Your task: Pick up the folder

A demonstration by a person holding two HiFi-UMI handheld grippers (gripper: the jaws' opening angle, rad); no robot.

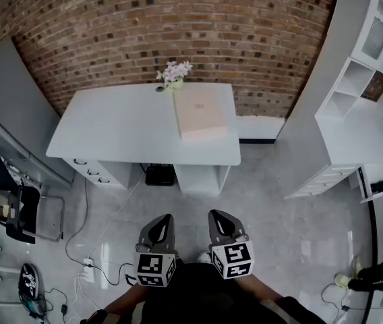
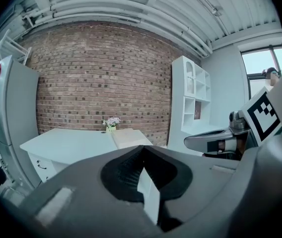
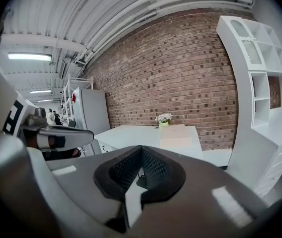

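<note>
A pale beige folder lies flat on the right part of a white desk against the brick wall. It also shows far off as the folder in the left gripper view and the folder in the right gripper view. My left gripper and right gripper hang side by side over the floor, well short of the desk. Both are shut with nothing between the jaws, as seen at the left gripper and the right gripper.
A small pot of flowers stands at the desk's back edge by the folder. White shelving lines the right wall. A grey cabinet and black chair are at the left. Cables and a power strip lie on the floor.
</note>
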